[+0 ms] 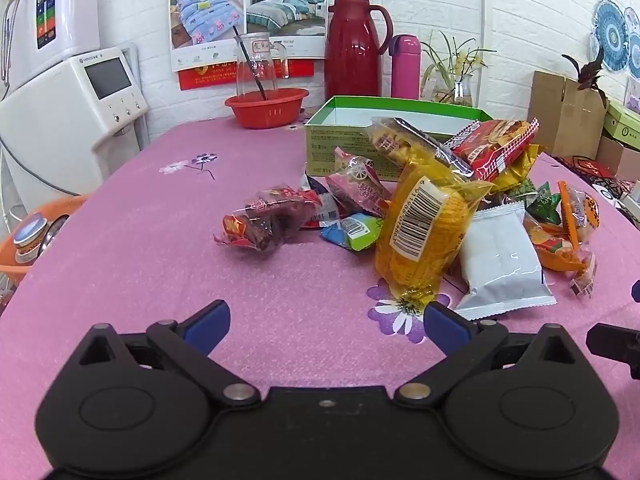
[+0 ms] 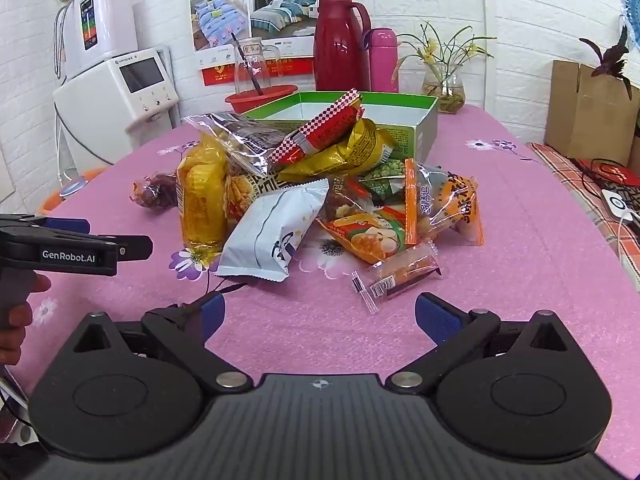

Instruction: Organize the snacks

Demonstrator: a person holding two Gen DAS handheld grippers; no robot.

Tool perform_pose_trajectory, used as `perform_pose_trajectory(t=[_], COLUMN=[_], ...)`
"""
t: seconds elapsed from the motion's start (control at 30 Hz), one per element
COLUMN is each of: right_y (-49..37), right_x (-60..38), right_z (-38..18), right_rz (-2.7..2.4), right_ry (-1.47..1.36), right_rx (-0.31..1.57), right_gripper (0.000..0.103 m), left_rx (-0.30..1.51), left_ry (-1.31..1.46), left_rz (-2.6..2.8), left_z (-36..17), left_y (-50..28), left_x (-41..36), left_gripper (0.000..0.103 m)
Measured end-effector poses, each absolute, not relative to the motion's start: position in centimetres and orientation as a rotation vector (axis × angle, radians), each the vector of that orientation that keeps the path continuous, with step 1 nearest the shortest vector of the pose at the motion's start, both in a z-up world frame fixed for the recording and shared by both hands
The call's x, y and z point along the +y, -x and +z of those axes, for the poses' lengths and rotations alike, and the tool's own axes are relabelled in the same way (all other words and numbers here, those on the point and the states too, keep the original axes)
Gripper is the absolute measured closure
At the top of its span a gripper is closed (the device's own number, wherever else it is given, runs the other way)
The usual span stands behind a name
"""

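Note:
A heap of snack packets lies on the pink tablecloth in front of an open green box [image 1: 340, 148] [image 2: 424, 128]. In it are a yellow corn packet [image 1: 424, 224] [image 2: 200, 200], a white pouch [image 1: 500, 256] [image 2: 272, 232], a dark red packet [image 1: 264, 220] off to the left, a red checked packet [image 2: 324, 128] and a small orange bar [image 2: 396, 272] at the front. My left gripper [image 1: 326, 322] stands open just short of the corn packet, with nothing between its fingers. My right gripper [image 2: 320, 312] is open too, close before the orange bar, and holds nothing.
Behind the box stand a red thermos [image 1: 352, 48], a pink bottle [image 1: 406, 66], a glass jug in a red basin [image 1: 266, 106] and a plant vase [image 2: 444, 84]. White machines [image 1: 68, 116] stand left, cardboard boxes [image 2: 588, 112] right. An orange basket [image 1: 24, 240] sits off the table's left edge.

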State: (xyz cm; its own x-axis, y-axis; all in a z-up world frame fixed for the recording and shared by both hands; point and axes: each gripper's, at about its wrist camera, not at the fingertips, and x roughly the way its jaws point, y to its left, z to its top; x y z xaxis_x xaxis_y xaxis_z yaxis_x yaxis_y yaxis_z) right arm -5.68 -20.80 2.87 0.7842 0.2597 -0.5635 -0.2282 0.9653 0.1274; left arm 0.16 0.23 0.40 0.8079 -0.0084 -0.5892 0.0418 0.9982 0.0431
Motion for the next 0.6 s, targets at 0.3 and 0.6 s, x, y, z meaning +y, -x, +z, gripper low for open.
perform_pose_trajectory(t=[0.3, 0.6], right_y=[5.48, 5.13], right_x=[-20.51, -20.64], right_z=[2.92, 2.54], right_rz=[0.271, 0.269], right_ry=[-0.052, -0.064], right_rx=[0.613, 0.627], right_gripper=[0.000, 0.000], left_rx=[0.632, 0.639], left_ry=[-0.051, -0.051], left_rz=[-0.037, -0.043], left_z=[-0.31, -0.50], left_y=[-0.24, -0.50], left_x=[0.21, 0.08], left_gripper=[0.002, 0.002])
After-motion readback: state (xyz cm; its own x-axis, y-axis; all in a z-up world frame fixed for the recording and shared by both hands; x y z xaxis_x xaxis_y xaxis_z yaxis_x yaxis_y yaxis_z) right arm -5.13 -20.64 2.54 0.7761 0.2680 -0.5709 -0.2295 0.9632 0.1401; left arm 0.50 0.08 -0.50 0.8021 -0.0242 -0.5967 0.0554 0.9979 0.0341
